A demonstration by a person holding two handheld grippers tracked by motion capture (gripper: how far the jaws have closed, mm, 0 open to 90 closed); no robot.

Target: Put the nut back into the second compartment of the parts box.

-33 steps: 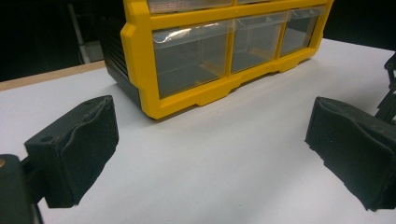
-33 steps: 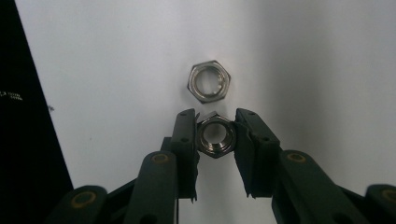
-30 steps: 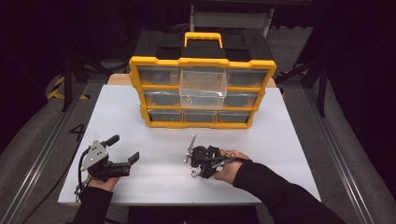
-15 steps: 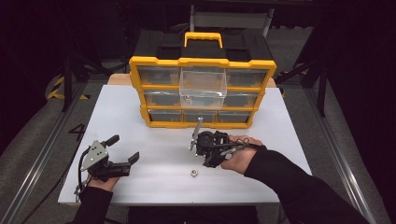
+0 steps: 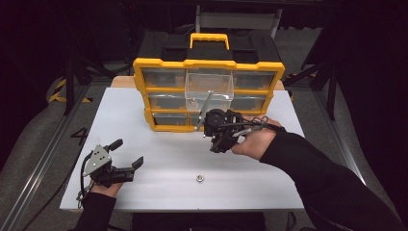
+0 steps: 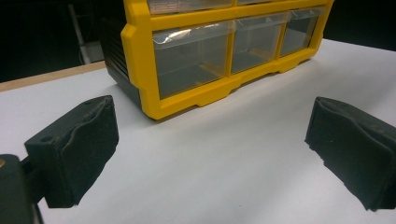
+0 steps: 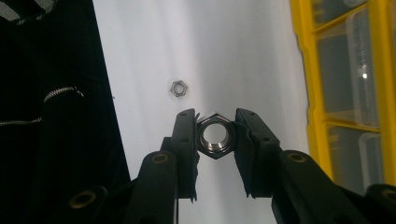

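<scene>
Nut [image 7: 215,135] sits clamped flat-to-flat in the right hand-held gripper [image 7: 215,122] for carrying to the pulled-out drawer [image 5: 209,89], while the left hand-held gripper [image 5: 126,162] idles, jaws apart, near the surface's [image 5: 288,183] front-left corner.

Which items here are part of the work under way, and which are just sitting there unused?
In use:
- right gripper, shut on a large hex nut
- pulled-out clear drawer of the yellow organizer, the likely drop spot

Idle:
- small nut lying loose on the white table
- left gripper, open, resting on the table
- closed drawers
</scene>
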